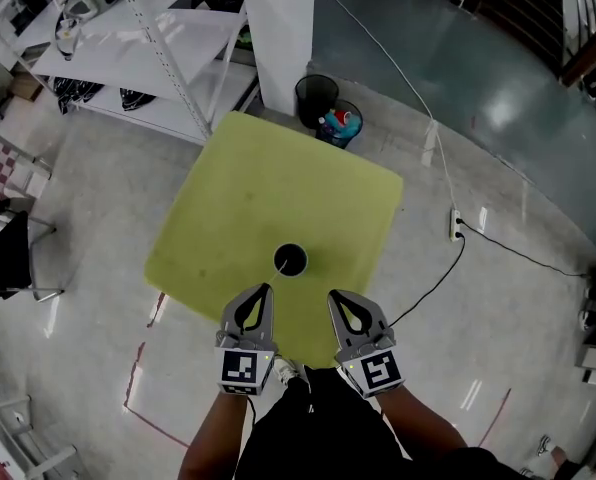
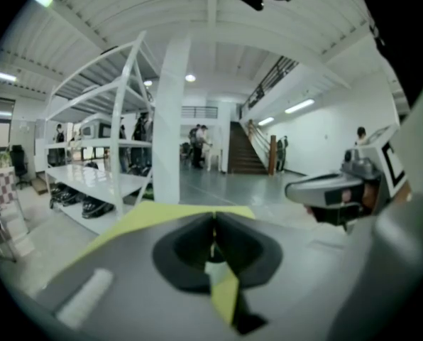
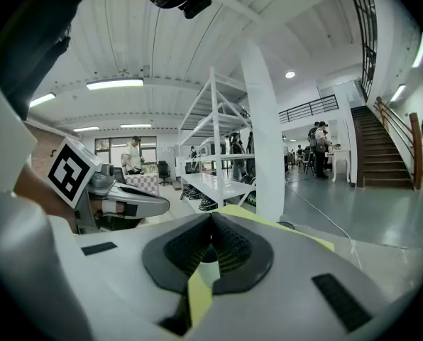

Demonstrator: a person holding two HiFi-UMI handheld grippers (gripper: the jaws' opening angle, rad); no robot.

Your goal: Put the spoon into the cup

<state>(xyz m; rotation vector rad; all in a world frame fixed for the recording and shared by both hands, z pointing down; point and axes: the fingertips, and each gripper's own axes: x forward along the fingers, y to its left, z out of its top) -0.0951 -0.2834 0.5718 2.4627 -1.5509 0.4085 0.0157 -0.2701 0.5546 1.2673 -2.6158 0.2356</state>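
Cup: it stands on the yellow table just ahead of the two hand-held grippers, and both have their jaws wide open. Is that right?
Not the jaws. The left hand-held gripper and the right hand-held gripper both have their jaws closed together with nothing between them, as the left gripper view and the right gripper view show. The rest holds: the cup stands on the yellow table just ahead of them.

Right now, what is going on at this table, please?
A person holds the left hand-held gripper and the right hand-held gripper above the near edge of a yellow-green table. Both have their jaws together and hold nothing. A cup stands on the table ahead of them. No spoon is in view.
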